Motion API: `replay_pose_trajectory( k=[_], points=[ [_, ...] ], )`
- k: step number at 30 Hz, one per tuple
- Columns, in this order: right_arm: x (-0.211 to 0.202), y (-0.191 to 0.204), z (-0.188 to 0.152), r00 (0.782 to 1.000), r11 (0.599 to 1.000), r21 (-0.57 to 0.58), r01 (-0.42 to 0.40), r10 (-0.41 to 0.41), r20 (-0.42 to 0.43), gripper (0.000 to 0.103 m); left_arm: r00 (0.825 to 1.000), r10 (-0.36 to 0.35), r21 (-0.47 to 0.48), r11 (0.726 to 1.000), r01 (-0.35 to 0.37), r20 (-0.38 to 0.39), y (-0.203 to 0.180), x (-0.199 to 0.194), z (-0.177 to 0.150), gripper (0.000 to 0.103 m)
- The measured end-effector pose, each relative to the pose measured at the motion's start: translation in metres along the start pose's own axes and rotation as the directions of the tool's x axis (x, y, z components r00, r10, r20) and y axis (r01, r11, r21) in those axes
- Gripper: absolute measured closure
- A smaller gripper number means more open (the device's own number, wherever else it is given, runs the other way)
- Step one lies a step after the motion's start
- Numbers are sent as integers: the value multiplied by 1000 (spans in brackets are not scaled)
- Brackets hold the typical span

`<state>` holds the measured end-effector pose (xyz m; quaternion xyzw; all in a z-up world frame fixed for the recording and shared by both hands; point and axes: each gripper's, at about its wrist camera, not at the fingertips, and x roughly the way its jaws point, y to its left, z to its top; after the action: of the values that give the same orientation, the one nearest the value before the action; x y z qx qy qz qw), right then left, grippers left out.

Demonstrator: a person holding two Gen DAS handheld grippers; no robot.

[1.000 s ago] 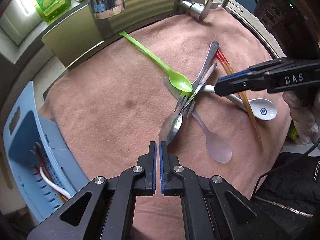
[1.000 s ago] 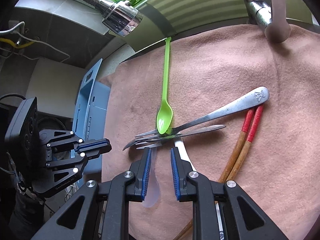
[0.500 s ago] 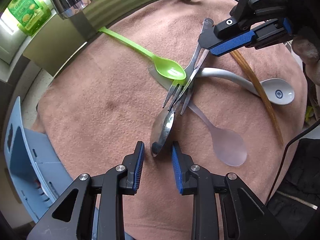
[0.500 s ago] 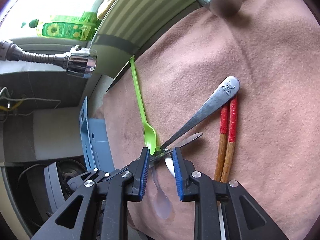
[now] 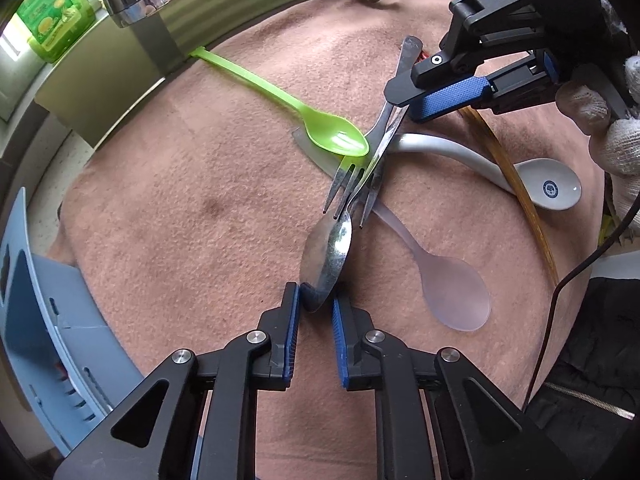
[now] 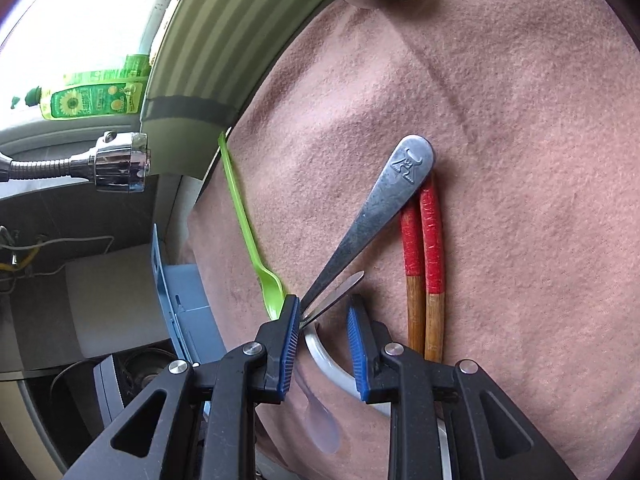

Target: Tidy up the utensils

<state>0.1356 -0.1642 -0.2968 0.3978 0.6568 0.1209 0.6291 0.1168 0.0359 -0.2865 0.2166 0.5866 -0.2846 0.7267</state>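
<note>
Left wrist view, nearest first. The left tongs (image 5: pixel 313 305) stand at bottom centre, pointing steeply down. Their jaws have just been closing, with the bowl tip of the metal spoon (image 5: pixel 327 261) between them. The left pad (image 5: pixel 291 332) touches the bowl edge; a gap shows at the right pad, so the tongs are not yet clenched on it. The spoon's long axis runs from the tongs up and to the right, passing under two crossed forks (image 5: pixel 356 188) at frame centre. This is the relation the coming grip depends on: the bowl lies directly ahead of the left tongs, which are the nearer pair.

Just right of the spoon lies a translucent spoon (image 5: pixel 452 292). Beyond the forks sits a green plastic spoon (image 5: pixel 336 136), handle reaching to upper left. A white ceramic spoon (image 5: pixel 552 190) lies at right, crossed by chopsticks (image 5: pixel 520 192). All rest on a brown cloth (image 5: pixel 192 200). A blue basket (image 5: pixel 36 312) sits at the left edge, judged the destination.

Right wrist view. The right tongs (image 6: pixel 323 312) straddle the fork handles (image 6: pixel 384 208), parted, with only the left pad touching; nothing is grasped. A gloved hand (image 5: pixel 600 120) carries them.

Risk, as judged: lifting the spoon may drag the forks lying across it.
</note>
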Motion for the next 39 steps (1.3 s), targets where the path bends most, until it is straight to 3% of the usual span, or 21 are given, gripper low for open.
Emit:
replay_pose_trajectory(
  k=[6,13,20,30,39],
  points=[
    [8,4,4,1000,1000,9,3,-3,3,92,1000,1,4,1000,-1,8,2,1,2,93],
    [-5,1,-6,1000,1000,7,-10,10,27,93,999,-25,2,1000,25,27,-7,-8,-4,94],
    [-14,25,-13,998,998,-44,-39,41,45,95,996,-72,-51,996,75,52,-11,-16,-21,94],
    [24,74,-7,996,978,-186,89,-86,28,95,988,-148,-180,972,154,48,6,-10,-47,94],
    [49,102,-5,993,944,-311,112,-114,12,92,993,-94,-258,960,108,69,25,-26,-67,91]
  ],
)
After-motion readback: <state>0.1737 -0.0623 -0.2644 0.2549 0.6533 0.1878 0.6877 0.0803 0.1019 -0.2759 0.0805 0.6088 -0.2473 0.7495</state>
